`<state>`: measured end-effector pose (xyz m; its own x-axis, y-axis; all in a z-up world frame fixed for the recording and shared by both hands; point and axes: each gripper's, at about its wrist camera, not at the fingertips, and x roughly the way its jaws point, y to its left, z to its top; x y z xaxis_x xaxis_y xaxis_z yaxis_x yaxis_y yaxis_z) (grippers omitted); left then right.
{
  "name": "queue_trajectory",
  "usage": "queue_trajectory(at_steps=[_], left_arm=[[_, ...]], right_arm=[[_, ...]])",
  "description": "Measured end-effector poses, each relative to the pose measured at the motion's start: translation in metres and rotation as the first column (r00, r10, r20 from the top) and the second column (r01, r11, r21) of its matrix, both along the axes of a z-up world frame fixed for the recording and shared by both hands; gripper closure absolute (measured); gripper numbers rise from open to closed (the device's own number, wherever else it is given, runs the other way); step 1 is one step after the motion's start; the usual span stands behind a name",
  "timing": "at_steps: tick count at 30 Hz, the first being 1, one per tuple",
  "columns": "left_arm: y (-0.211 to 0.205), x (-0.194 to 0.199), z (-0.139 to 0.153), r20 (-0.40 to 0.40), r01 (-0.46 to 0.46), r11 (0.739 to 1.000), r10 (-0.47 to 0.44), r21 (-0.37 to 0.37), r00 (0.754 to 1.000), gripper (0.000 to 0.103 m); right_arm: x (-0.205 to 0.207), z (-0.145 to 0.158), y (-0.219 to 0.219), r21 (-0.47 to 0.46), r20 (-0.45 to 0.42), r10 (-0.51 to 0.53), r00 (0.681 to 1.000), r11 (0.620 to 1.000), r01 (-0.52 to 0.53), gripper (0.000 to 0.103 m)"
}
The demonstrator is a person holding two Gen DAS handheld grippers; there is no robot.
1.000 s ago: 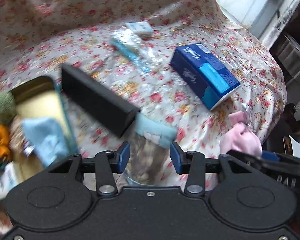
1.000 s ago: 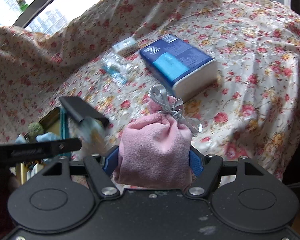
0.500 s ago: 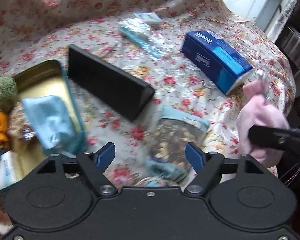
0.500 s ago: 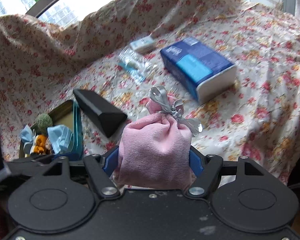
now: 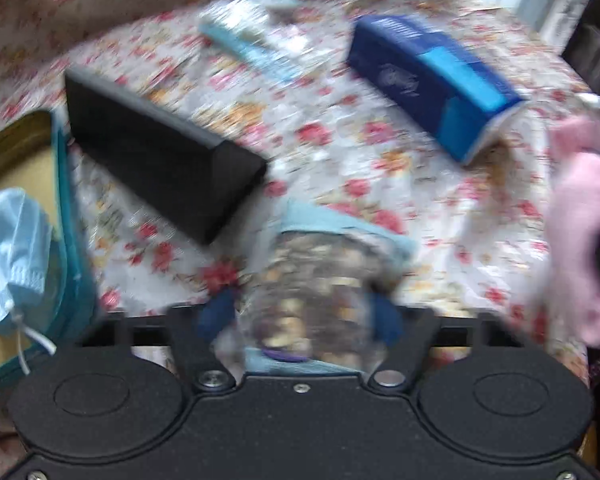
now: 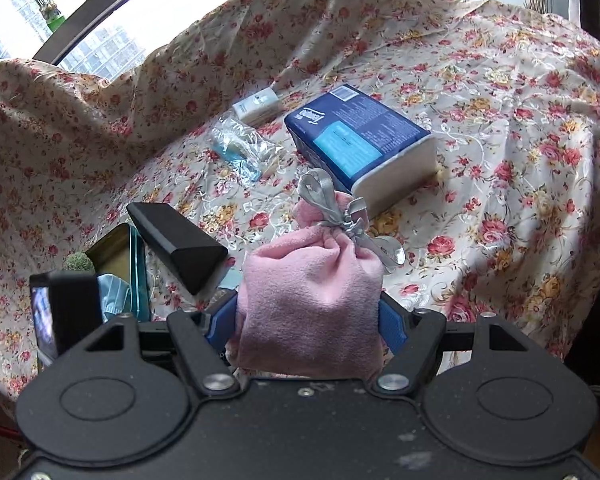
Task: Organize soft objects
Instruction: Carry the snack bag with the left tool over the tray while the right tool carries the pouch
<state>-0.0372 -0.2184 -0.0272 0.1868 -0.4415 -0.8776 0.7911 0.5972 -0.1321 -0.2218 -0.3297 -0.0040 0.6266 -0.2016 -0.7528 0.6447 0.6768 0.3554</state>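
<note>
The black wedge-shaped case (image 5: 160, 168) on the floral-covered bench (image 6: 500, 160) is taken as the landmark. Just to the right of its near end, a clear bag of mixed nuts with a pale blue top (image 5: 320, 292) is seen between the blue pads of the left tongs (image 5: 304, 320). The jaws have just been closing, and the pads appear to be pressed against the bag's sides, though the view is blurred. The bag is judged to be light, crinkly and slippery, with loose contents that shift; it would best be taken across the filled middle, not by the thin film edge.

A pink velvet pouch (image 6: 312, 300) tied with a silver ribbon (image 6: 340, 216) is held in the right tongs (image 6: 308, 324), to the right of the case; the jaws are half closed and squeezed onto its lower body. It is judged soft and yielding, with a plush surface that grips well.

To the left of the case stands a teal tin (image 5: 72, 248), in which a blue face mask (image 5: 12, 240) is lying. Beyond the case, further right, a blue tissue pack (image 6: 360, 140) rests on the cloth.
</note>
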Motion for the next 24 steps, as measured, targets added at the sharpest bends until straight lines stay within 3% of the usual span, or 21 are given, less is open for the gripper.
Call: queue_trajectory(at_steps=[1, 3, 7, 14, 19, 24], left_arm=[[-0.001, -0.004, 0.002, 0.004, 0.014, 1.000, -0.014, -0.007, 1.000, 0.061], [-0.004, -0.011, 0.004, 0.036, 0.024, 1.000, -0.024, 0.004, 0.999, 0.062], [0.001, -0.007, 0.010, 0.002, -0.011, 1.000, 0.011, 0.002, 1.000, 0.067], [0.034, 0.003, 0.046, -0.031, -0.074, 0.996, 0.073, -0.044, 0.997, 0.067], [0.072, 0.014, 0.074, -0.019, -0.163, 0.983, 0.162, -0.088, 0.987, 0.066], [0.116, 0.037, 0.092, 0.037, -0.298, 0.949, 0.303, -0.101, 0.952, 0.066]], right_arm=[[0.001, -0.001, 0.000, 0.002, -0.001, 0.002, 1.000, 1.000, -0.002, 0.032], [0.002, -0.001, -0.001, 0.006, 0.001, 0.006, 1.000, 1.000, -0.006, 0.032], [0.005, 0.000, 0.000, 0.005, 0.004, 0.019, 1.000, 1.000, -0.019, 0.032], [0.018, 0.004, 0.008, 0.003, 0.007, 0.071, 0.997, 0.997, -0.071, 0.032], [0.043, 0.009, 0.025, -0.008, 0.010, 0.159, 0.987, 0.987, -0.159, 0.032], [0.082, 0.021, 0.051, -0.043, 0.031, 0.282, 0.959, 0.959, -0.280, 0.032]])
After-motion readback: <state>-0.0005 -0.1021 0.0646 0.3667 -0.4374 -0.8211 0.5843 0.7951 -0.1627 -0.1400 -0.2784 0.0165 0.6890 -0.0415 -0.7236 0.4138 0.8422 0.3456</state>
